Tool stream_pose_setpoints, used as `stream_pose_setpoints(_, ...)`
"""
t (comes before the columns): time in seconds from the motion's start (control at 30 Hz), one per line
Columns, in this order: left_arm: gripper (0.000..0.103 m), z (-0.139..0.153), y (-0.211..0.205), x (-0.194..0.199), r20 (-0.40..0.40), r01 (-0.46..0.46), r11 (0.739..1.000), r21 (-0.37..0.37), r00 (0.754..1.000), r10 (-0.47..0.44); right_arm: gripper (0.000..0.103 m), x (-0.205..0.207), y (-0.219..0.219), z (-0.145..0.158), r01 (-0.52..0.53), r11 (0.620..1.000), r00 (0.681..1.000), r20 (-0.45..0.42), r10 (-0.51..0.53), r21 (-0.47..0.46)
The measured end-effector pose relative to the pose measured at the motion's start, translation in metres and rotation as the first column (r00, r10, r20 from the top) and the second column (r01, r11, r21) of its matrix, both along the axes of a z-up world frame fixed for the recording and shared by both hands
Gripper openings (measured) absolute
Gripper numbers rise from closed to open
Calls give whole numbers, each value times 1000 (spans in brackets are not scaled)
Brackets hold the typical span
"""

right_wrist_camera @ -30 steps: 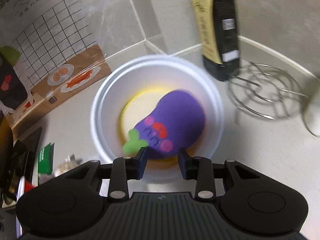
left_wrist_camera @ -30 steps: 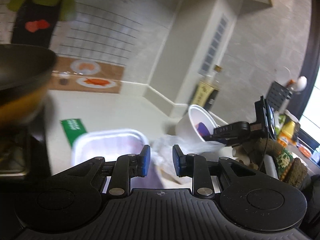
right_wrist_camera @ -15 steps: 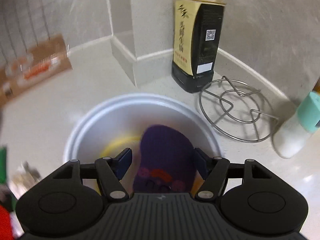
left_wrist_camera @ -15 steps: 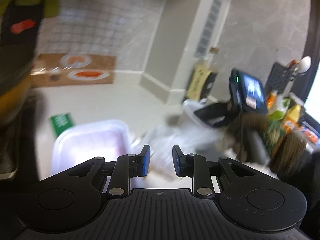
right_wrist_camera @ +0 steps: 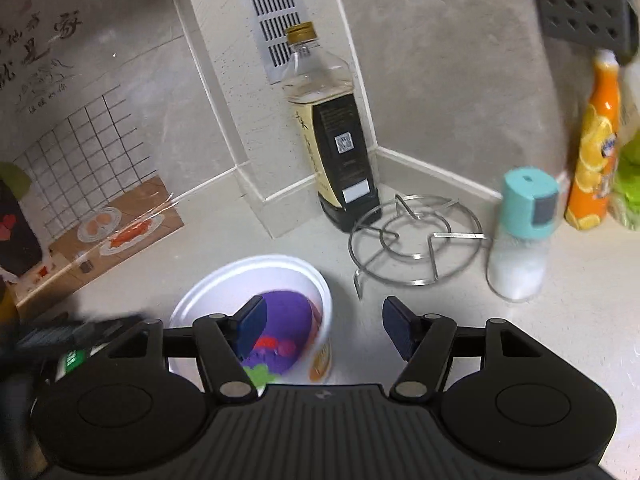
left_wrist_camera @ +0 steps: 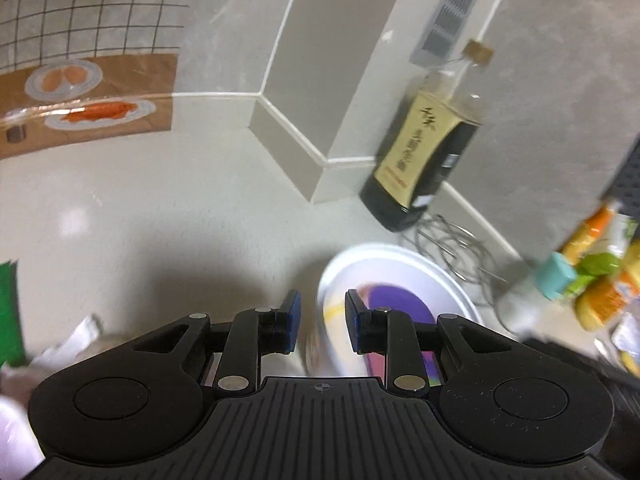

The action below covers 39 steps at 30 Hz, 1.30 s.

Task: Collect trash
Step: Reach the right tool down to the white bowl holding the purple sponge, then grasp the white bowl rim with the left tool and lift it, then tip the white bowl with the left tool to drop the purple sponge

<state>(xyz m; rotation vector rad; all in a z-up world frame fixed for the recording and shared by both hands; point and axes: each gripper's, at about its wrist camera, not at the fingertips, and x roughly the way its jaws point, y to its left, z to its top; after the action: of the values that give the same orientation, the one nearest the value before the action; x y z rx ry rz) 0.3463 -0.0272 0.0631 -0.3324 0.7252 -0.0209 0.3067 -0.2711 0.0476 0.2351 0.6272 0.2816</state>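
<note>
Left wrist view first, scanned from its left edge: shows a green packet (left_wrist_camera: 8,300) flat on the bench (left_wrist_camera: 160,220), then a crumpled wrapper (left_wrist_camera: 76,340) just beside it, both well to the left of the left tongs (left_wrist_camera: 322,312). Finds those tongs released, parted only narrowly, with nothing pinched. Catches the left rim of the white bowl (left_wrist_camera: 400,264) in the gap but, as far as the blur allows, touching neither pad. Puts the rest of the bowl ahead and to the right, with the purple eggplant toy (left_wrist_camera: 396,300) lying inside. Places a soy sauce bottle (left_wrist_camera: 420,160) further back against the wall.

Right wrist view, again left to right: sets the bowl (right_wrist_camera: 248,272) low and left of centre, the toy (right_wrist_camera: 288,312) inside with its long axis running roughly towards the camera, green stem nearest. Shows the right tongs (right_wrist_camera: 325,312) spread wide and closing, gripping nothing; the left finger overlaps the bowl's inside, the bowl's right wall shows in the gap, and the right finger hangs over bare bench. Leaves a wire trivet (right_wrist_camera: 416,240) and a salt shaker (right_wrist_camera: 520,240) off to the right, apart from the bowl.

Judged from this: hinges on the bowl's right wall, already between the right tongs' fingers, so probably the nearer for a rim pinch. Risks tipping so light a bowl.
</note>
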Motion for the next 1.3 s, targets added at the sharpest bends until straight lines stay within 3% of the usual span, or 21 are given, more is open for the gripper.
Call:
stream_pose_setpoints(0.2, 23, -31, -22, 37, -96, 50, 994, 100, 995, -40, 65, 0, -24, -20, -32, 999, 999, -14, 32, 23)
stream_pose_setpoints(0.3, 13, -47, -18, 47, -211, 83, 996, -25, 974, -86, 65, 7, -32, -31, -28, 998, 999, -28, 30, 48)
stream_pose_setpoints(0.37, 13, -45, -15, 40, -169, 69, 995, -70, 982, -80, 65, 10, -37, -37, -28, 997, 999, -35, 31, 74)
stream_pose_setpoints(0.43, 13, -27, -27, 26, -52, 111, 991, 74, 993, -107, 65, 11, -40, -41, -32, 995, 999, -33, 35, 91)
stream_pose_setpoints(0.47, 13, -12, -42, 12, 49, 117, 960, 255, 990, -134, 65, 10, -41, -43, -33, 995, 999, -29, 36, 96)
stream_pose_setpoints(0.5, 12, -2, -58, -2, 143, 100, 896, 433, 973, -178, 65, 9, -41, -44, -34, 995, 999, -24, 36, 98)
stream_pose_setpoints(0.53, 13, 2, -75, -21, 244, 51, 789, 613, 937, -250, 65, 7, -41, -46, -34, 995, 999, -19, 36, 96)
stream_pose_setpoints(0.6, 13, -10, -107, -63, 380, -155, 456, 877, 804, -457, 65, 3, -41, -49, -37, 995, 999, -8, 38, 91)
stream_pose_setpoints(0.63, 13, -26, -117, -78, 392, -279, 279, 919, 734, -555, 65, 2, -41, -50, -40, 995, 999, -3, 41, 89)
stream_pose_setpoints(0.67, 12, -44, -121, -86, 373, -372, 141, 917, 683, -628, 65, 1, -41, -52, -40, 995, 999, -2, 40, 88)
stream_pose_setpoints(0.73, 10, -65, -120, -87, 316, -414, 8, 910, 681, -661, 65, 2, -41, -55, -30, 995, 999, -12, 31, 93)
stream_pose_setpoints(0.83, 10, -80, -109, -74, 288, -417, -77, 906, 739, -609, 65, 2, -40, -59, -23, 993, 999, -29, 26, 114)
stream_pose_setpoints(0.9, 11, -95, -100, -71, 269, -481, -197, 855, 733, -625, 65, 0, -36, -61, -30, 994, 999, -31, 34, 105)
stream_pose_setpoints(0.97, 11, -97, -94, -67, 244, -456, -233, 859, 764, -598, 65, -3, -31, -62, -41, 996, 999, -25, 43, 75)
stream_pose_setpoints(1.03, 11, -84, -89, -64, 272, -428, -191, 883, 800, -535, 65, -4, -26, -63, -45, 998, 999, -16, 46, 48)
stream_pose_setpoints(1.1, 11, -61, -81, -58, 322, -389, -68, 919, 836, -444, 65, -4, -22, -64, -53, 998, 998, -16, 53, 46)
stream_pose_setpoints(1.13, 11, -47, -77, -63, 377, -412, 10, 911, 823, -424, 65, -4, -21, -65, -57, 997, 998, -19, 58, 51)
stream_pose_setpoints(1.17, 12, -38, -76, -74, 442, -469, 53, 881, 780, -443, 65, -5, -19, -66, -61, 997, 998, -22, 63, 54)
stream_pose_setpoints(1.2, 13, -40, -81, -88, 464, -522, 40, 852, 718, -519, 65, -6, -17, -67, -66, 996, 997, -22, 68, 55)
stream_pose_setpoints(1.23, 12, -53, -84, -94, 410, -544, -46, 838, 682, -605, 65, -6, -15, -68, -70, 996, 997, -24, 71, 51)
stream_pose_setpoints(1.3, 12, -82, -80, -80, 216, -462, -265, 846, 753, -621, 65, -4, -10, -69, -66, 997, 997, -36, 68, 36)
